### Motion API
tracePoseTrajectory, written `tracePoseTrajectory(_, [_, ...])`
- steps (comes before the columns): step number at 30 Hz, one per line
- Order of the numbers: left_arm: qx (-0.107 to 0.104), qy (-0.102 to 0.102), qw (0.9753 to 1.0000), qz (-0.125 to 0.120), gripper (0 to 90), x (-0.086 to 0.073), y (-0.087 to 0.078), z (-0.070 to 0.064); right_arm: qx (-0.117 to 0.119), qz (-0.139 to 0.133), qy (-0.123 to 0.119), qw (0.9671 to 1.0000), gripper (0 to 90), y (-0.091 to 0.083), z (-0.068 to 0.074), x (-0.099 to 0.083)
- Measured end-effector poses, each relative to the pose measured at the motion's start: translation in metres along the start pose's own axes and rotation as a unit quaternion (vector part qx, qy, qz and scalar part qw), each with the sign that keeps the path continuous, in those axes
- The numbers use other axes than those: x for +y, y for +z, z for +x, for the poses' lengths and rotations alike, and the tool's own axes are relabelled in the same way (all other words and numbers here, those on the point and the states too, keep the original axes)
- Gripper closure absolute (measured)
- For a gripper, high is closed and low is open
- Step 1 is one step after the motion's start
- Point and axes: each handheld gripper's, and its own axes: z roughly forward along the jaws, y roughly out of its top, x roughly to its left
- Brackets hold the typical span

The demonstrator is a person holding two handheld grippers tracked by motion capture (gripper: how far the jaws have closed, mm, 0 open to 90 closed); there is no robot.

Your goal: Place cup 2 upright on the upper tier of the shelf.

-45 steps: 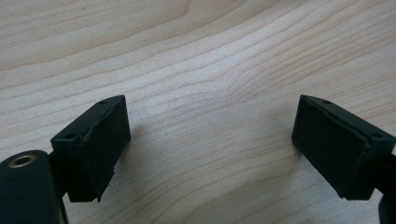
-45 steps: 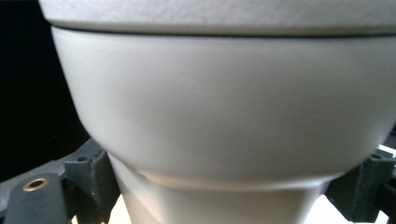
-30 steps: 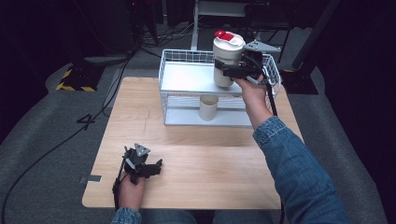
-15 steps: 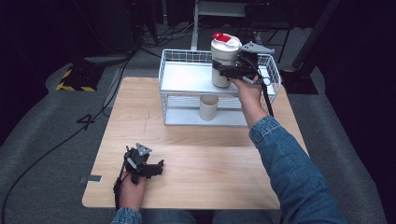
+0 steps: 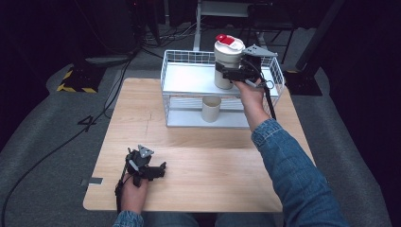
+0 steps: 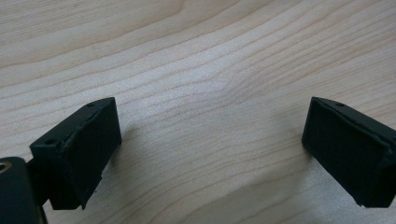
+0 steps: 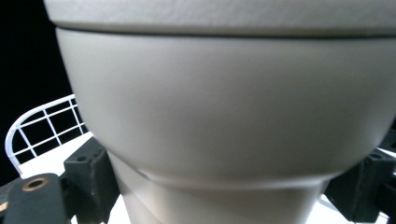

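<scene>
Right claw (image 5: 232, 74) clamped on cream cup (image 5: 226, 59) above white wire rack (image 5: 189, 80); left claw (image 5: 156, 171) agape on pale wooden table (image 5: 213, 165).

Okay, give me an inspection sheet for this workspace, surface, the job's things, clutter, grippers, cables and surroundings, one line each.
Surface: light wooden table, bare wood under the left gripper.
Job's things: white container with a red lid, upright, held over the top shelf of the white wire rack; a beige cup stands on the lower shelf.
Clutter: nothing seen.
Grippers: right gripper shut on the container's body; left gripper open, low over the near left of the table.
Cables: black cable from the right gripper; more cables on the floor at left.
Surroundings: grey floor, black-and-yellow striped block, dark background.
</scene>
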Motion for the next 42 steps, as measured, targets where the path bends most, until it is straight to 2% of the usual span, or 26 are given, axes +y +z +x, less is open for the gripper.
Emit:
tracePoseTrajectory(13, [-0.001,0.0,1.0,0.001,4.0,0.0,0.001,0.0,-0.001,0.026,-0.024,0.9994,12.4,-0.004,0.003,0.003])
tracePoseTrajectory(22, [-0.001,0.002,1.0,0.002,3.8,0.0,0.001,0.0,0.005,0.032,-0.01,0.9994,9.7,-0.006,0.002,0.004])
tracePoseTrajectory(27, [0.0,0.002,1.0,0.002,3.7,0.001,0.001,0.0,0.0,0.04,-0.013,0.9991,8.7,-0.012,0.004,0.006])
tracePoseTrajectory(42, [-0.002,0.001,1.0,0.003,2.7,0.001,0.001,-0.001,-0.001,0.031,-0.022,0.9993,8.8,-0.042,0.005,0.014])
